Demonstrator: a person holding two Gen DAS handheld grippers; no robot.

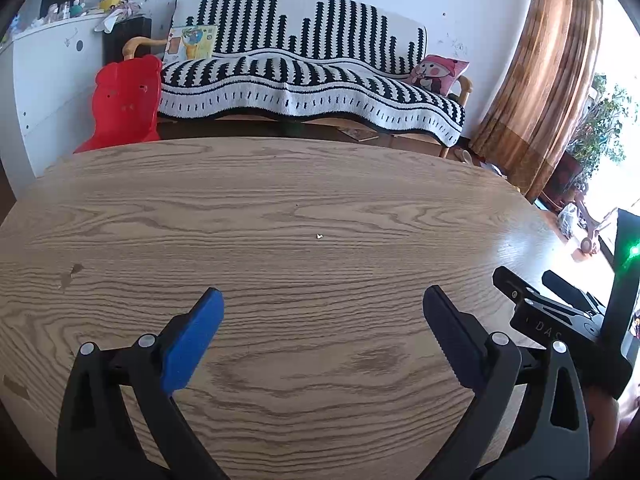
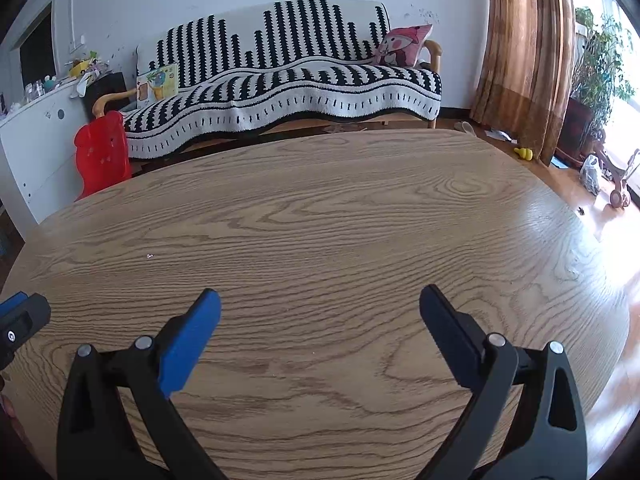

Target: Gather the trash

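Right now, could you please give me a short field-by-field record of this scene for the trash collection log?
surface: wooden table
trash seen: one tiny pale scrap on the table, also in the right view
left gripper: open, holding nothing
right gripper: open, holding nothing
background: striped sofa, red chair, brown curtain

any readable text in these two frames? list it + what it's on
"DAS": on the black body of the right gripper, seen at the right edge of the left wrist view; it may be cut off.
Box on the sofa: colourful print, too small and blurred to read.
Pink pillow: cartoon picture, no legible words.
Nothing else legible; no print shows on the table.
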